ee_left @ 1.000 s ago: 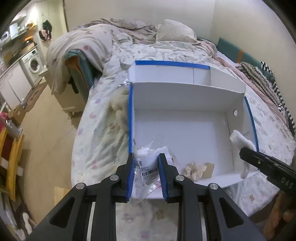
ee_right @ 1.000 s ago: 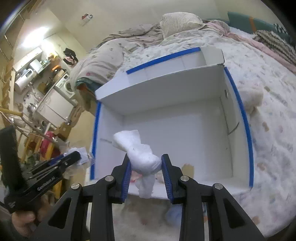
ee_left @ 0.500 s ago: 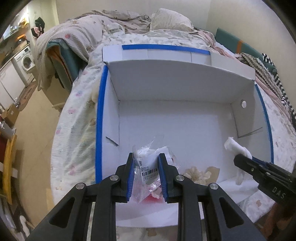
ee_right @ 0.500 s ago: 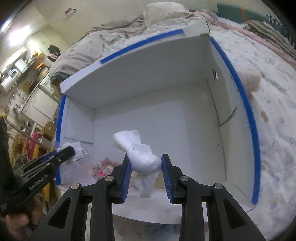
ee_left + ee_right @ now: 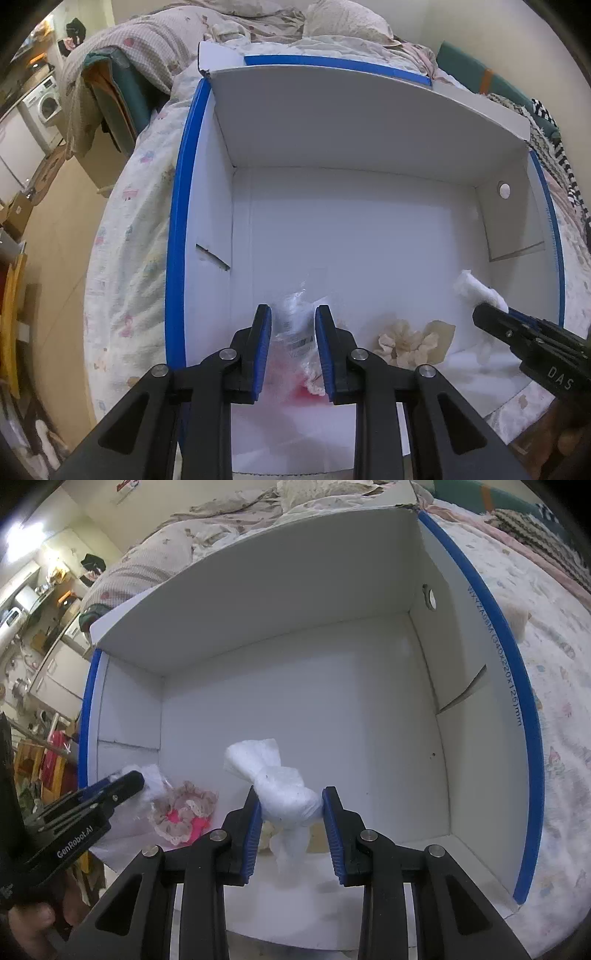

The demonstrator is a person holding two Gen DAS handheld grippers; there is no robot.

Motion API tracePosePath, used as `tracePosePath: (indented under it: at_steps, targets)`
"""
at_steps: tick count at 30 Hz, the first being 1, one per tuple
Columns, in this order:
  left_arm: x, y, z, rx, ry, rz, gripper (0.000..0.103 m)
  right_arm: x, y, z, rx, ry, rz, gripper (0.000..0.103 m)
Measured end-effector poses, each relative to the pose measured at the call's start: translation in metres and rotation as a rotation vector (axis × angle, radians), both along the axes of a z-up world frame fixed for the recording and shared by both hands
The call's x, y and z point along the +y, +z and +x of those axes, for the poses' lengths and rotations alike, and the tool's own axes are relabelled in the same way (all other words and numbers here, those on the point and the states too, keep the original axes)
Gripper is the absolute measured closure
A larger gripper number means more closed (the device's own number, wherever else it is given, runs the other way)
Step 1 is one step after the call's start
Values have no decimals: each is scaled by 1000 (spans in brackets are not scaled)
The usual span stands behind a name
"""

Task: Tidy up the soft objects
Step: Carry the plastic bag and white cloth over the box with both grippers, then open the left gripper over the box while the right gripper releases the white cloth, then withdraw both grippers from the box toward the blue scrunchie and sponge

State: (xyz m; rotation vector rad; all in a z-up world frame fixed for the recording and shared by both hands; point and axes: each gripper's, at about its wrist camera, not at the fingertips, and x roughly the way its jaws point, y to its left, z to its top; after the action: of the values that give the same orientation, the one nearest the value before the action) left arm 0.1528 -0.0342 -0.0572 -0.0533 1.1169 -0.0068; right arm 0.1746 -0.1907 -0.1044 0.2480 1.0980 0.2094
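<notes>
Home bedroom: rumpled bed (image 5: 140,206) with pillow (image 5: 343,18) at far end, washing machine (image 5: 44,105) far left beyond.

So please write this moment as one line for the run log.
left tongs: shut on plastic bag | right tongs: shut on white cloth | both over white box | lace piece on box floor

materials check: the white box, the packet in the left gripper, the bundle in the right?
White box: looks like matte coated cardboard, with folded flaps, cut slots and blue edging.
Packet in the left gripper: clear glossy plastic film, crinkled, with a printed barcode label.
Bundle in the right gripper: soft white knit or fleece fabric, probably; fuzzy, bunched surface.
</notes>
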Motion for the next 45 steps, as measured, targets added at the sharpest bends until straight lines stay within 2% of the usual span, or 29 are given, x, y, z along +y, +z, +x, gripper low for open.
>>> tracePosePath:
  at_steps: [16, 17, 19, 20, 21, 23, 24, 25, 27, 31, 40, 45]
  targets:
    - [-7, 0, -2, -1, -33, 24, 80, -1, -11, 5, 54, -15, -2, 67]
    - [-7, -1, -2, 0, -33, 24, 80, -1, -11, 5, 54, -15, -3, 65]
    - [-8, -1, -2, 1, -34, 24, 79, -3, -10, 4, 50, -22, 6, 45]
    - [-8, 0, -3, 0, -34, 24, 77, -4, -9, 4, 46, -28, 19, 40]
    - [-9, 0, -3, -2, -36, 24, 71, -6, -8, 4, 40, -37, 33, 36]
    - [-9, 3, -4, -11, -36, 29, 57, -8, -6, 3, 33, -49, 39, 32]
    - [-9, 4, -6, -21, -33, 31, 46, -8, -6, 3, 31, -54, 38, 31]
    - [-9, 6, -7, -32, -32, 34, 41, -8, -6, 3, 31, -56, 40, 31]
    - [-10, 10, -9, -49, -29, 41, 40, -8, -7, 3, 34, -53, 39, 31]
    - [-13, 11, -9, -46, -49, 52, 40, -6, -6, 3, 33, -42, 33, 31]
    - [-6, 15, -15, -57, -22, 59, 40, 3, -1, 0, 22, -24, 30, 31]
    - [0, 18, -20, -51, 0, 16, 40, 7, 7, -7, -4, -22, 27, 31]
